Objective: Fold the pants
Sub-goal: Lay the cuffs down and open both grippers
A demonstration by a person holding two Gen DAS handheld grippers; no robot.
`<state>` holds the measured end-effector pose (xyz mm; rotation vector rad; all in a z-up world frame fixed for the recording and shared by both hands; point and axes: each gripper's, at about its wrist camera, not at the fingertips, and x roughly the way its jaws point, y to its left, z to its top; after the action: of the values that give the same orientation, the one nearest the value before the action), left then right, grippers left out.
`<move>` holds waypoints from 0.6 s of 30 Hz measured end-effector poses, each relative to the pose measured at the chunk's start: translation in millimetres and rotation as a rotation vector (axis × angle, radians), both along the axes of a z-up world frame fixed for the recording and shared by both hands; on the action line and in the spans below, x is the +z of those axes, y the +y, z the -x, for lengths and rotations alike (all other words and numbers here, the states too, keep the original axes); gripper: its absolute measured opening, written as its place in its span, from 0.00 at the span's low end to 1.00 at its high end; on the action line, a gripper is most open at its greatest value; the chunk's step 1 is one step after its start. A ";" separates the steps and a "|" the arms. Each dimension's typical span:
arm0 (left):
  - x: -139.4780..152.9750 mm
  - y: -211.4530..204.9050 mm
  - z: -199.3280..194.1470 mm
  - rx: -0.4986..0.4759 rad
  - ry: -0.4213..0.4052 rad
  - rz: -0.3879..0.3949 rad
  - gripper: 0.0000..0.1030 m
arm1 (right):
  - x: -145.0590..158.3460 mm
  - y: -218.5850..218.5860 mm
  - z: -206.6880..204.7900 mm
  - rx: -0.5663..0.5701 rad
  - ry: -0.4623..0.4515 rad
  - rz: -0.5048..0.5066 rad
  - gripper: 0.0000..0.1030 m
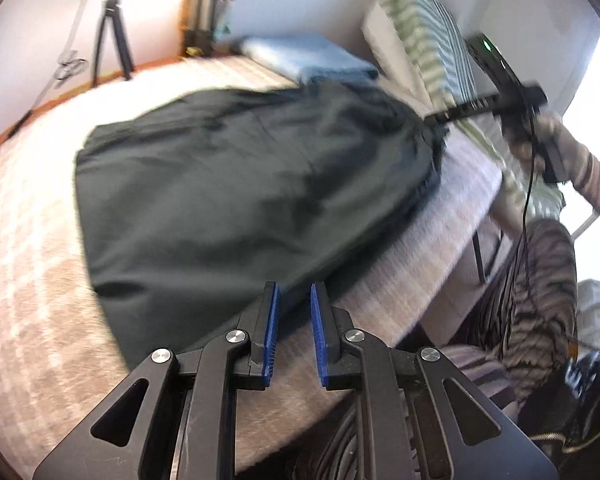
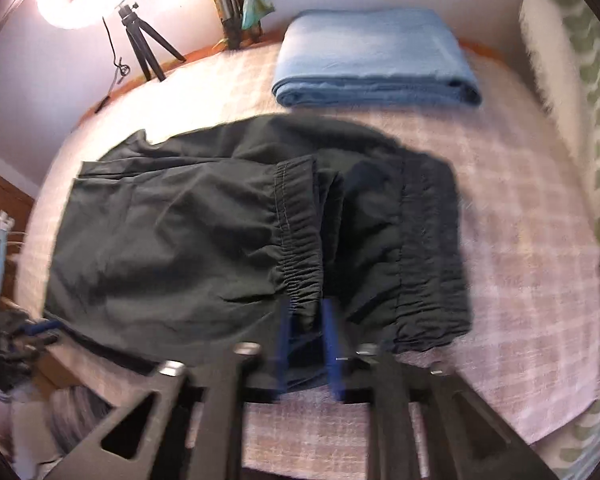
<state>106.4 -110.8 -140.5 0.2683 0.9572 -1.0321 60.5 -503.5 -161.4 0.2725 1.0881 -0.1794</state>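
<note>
Dark green-black pants [image 1: 236,184] lie folded over on a bed with a pale checked cover [image 1: 28,264]. In the right wrist view the pants [image 2: 172,240] show an elastic waistband running down to my right gripper [image 2: 305,312], whose blue pads stand slightly apart with the waistband's lower end between them. That gripper also shows in the left wrist view [image 1: 431,120] at the pants' far right edge. My left gripper [image 1: 294,292] is open and empty just off the pants' near edge, close to the bed's side.
A folded blue blanket [image 2: 373,60] lies at the bed's far end. A striped pillow [image 1: 423,40] leans against the wall. A small tripod with a ring light [image 2: 140,44] stands on the ledge. The person's striped clothing [image 1: 539,300] is beside the bed.
</note>
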 end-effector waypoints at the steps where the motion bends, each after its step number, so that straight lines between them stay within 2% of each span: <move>1: 4.7 5.1 -4.1 0.021 -0.011 0.015 0.14 | 7.2 2.2 0.7 -0.003 -0.033 0.026 0.39; 5: 9.5 22.7 -19.3 0.116 -0.073 0.016 0.14 | 36.6 21.5 -7.5 0.049 -0.138 0.065 0.41; 8: -3.3 34.8 -31.8 0.180 -0.046 0.002 0.14 | 48.8 49.7 -25.3 0.156 -0.190 0.064 0.42; 10: -15.7 44.1 -39.0 0.219 -0.019 -0.012 0.14 | 49.5 72.8 -44.3 0.244 -0.212 0.026 0.42; 14: -37.3 60.0 -36.6 0.254 0.023 -0.040 0.14 | 30.9 115.3 -82.2 0.353 -0.187 0.014 0.43; 18: -33.2 73.3 -29.8 0.276 0.022 -0.037 0.15 | -2.5 133.2 -108.8 0.384 -0.116 0.000 0.43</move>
<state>136.2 -37.5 -173.8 0.1500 1.0027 -0.7661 169.3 -370.3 -163.8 0.0692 1.0055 0.1778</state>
